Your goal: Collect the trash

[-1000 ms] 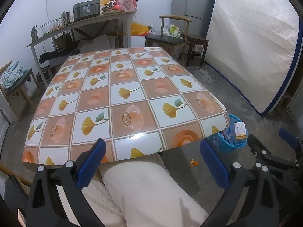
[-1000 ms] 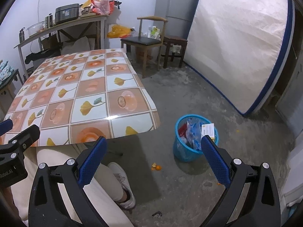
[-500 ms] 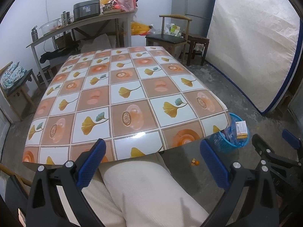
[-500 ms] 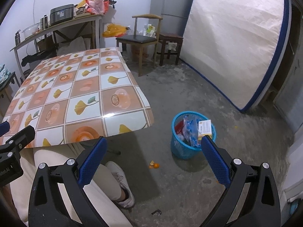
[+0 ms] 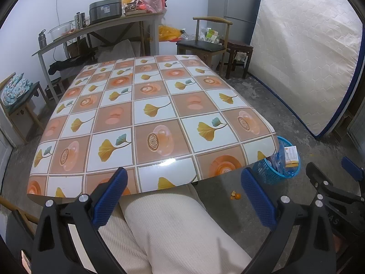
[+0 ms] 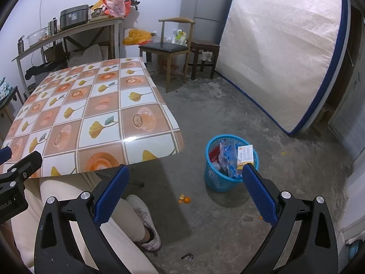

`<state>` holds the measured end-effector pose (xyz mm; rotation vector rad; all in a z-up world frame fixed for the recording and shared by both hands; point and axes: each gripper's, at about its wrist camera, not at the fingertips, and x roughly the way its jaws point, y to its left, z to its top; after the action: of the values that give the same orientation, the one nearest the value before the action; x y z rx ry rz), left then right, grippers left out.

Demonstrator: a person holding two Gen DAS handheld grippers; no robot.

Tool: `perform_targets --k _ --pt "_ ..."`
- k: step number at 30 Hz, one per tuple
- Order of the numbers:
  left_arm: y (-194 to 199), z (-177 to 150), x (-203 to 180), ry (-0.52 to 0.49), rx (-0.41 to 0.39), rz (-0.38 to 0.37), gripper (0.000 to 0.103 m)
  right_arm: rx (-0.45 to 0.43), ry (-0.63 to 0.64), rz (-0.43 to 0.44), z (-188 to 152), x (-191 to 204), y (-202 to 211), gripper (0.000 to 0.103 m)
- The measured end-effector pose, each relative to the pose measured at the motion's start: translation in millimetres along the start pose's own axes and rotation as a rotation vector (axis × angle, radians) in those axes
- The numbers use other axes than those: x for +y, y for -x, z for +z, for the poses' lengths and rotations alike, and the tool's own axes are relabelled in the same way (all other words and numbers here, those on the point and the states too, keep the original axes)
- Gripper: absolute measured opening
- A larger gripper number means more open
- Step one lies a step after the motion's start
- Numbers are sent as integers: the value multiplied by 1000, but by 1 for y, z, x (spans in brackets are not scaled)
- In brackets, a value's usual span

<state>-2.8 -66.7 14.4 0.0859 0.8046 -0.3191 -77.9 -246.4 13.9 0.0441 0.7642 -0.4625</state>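
- Blue mesh plastic is what my trash basket (image 6: 230, 159) is made of; in the right wrist view it stands on the concrete floor (image 6: 228, 217), ahead of my right gripper (image 6: 184, 196) and just past its right-hand finger.
- Its contents show fully only in that view: a white and yellow carton (image 6: 245, 156) leaning at the rim, crumpled blue-and-clear wrappers (image 6: 228, 159), and something red lower down.
- From the left wrist view the same basket (image 5: 271, 173) is half hidden behind the corner of the bench (image 5: 146, 123), beyond the right-hand finger of my left gripper (image 5: 183, 197).
- One scrap of orange peel (image 6: 184, 199) lies on the floor, ahead between the right gripper's fingers and well short of the basket; the left view also catches it (image 5: 236, 196), close beside that gripper's right-hand finger.
- A small dark scrap (image 6: 187, 256) on the floor between the right fingers shows only in the right view.
- Both pairs of fingers are spread wide with nothing between them.
- The left view gives me the whole patterned bench top, bare; the right view cuts off its left part.
- A person's leg in cream trousers (image 5: 180, 235) fills the gap between my left fingers; the white shoe (image 6: 146, 221) appears only in the right view.
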Motion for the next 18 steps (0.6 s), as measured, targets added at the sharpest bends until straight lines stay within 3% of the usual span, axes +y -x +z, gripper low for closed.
perform_targets --k 18 --pt "0 0 1 3 1 -1 97 3 0 1 -1 -2 0 95"
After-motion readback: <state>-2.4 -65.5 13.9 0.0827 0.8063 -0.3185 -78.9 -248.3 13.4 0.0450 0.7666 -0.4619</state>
